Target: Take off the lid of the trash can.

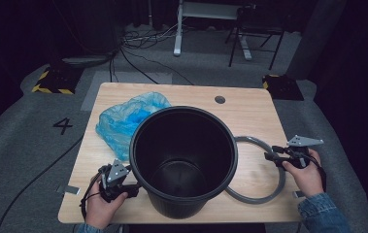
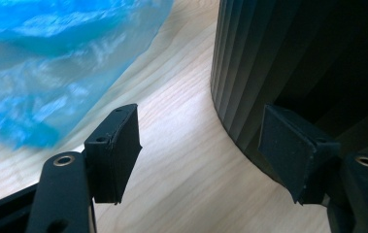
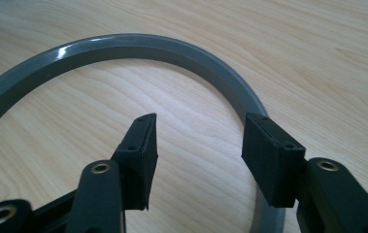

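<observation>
The tall black ribbed plastic bin (image 1: 183,162) stands upright and unlined at the near middle of the light wooden desk (image 1: 249,109), mouth up, long axis vertical. The crumpled blue plastic bag (image 1: 123,119) lies behind it to the left, not yet fitted; the grey plastic ring (image 3: 138,46) lies flat at its right, not yet mounted. The left hand-held gripper (image 2: 203,150) is released beside the bin wall. The right hand-held gripper (image 3: 198,155) is released above the ring, gripping nothing.
</observation>
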`<state>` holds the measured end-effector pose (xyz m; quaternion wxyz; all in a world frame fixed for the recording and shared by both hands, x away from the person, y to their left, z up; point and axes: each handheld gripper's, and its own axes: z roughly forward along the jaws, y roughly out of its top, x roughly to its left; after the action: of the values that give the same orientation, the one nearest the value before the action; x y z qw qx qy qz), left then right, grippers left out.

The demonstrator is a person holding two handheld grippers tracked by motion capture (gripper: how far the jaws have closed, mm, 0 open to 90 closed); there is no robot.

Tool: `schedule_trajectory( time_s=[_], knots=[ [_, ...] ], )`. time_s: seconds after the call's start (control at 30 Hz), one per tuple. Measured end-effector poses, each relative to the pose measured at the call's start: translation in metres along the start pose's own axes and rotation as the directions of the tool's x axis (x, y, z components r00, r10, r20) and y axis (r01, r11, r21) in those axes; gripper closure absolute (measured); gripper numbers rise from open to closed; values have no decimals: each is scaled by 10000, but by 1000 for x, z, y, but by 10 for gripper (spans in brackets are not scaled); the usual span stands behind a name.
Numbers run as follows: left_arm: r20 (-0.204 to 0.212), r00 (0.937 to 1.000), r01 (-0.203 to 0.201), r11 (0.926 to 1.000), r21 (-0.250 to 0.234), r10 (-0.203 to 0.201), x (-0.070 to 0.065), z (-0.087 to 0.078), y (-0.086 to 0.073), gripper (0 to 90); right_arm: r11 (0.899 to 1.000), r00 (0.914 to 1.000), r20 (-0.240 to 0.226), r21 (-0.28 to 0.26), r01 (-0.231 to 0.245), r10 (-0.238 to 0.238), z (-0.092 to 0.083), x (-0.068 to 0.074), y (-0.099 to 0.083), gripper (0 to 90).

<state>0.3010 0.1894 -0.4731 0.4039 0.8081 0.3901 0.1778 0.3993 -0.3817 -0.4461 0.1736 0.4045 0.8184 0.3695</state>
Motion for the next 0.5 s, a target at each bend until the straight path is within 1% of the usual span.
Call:
schedule_trajectory(
  time_s=[0.2,0.27,0.3,0.33,0.37,0.47,0.5],
  knots=[
    [-45,9998,-205,9998,38,205,-13,16,14,331,9999,9995,-272,15,155,-154,-4,11,-3,463],
    [-26,9995,-319,9995,63,319,-17,22,19,333,9998,9991,-377,19,179,-179,-5,14,-4,460],
    [12,9996,-270,9996,54,270,-20,24,21,336,9998,9990,-412,31,197,-196,-5,15,-6,458],
    [49,9993,-365,9993,64,365,-21,27,23,345,9998,9987,-476,73,205,-201,-6,17,-7,458],
    [91,9995,-301,9995,41,301,-23,29,24,348,9997,9983,-531,63,231,-227,-6,18,-8,457],
    [166,9989,-435,9990,81,434,-28,35,29,349,9995,9975,-643,70,309,-304,-8,23,-10,455],
    [125,9987,-488,9988,31,488,-30,37,31,350,9995,9973,-660,62,317,-313,-9,23,-11,455]
  ],
)
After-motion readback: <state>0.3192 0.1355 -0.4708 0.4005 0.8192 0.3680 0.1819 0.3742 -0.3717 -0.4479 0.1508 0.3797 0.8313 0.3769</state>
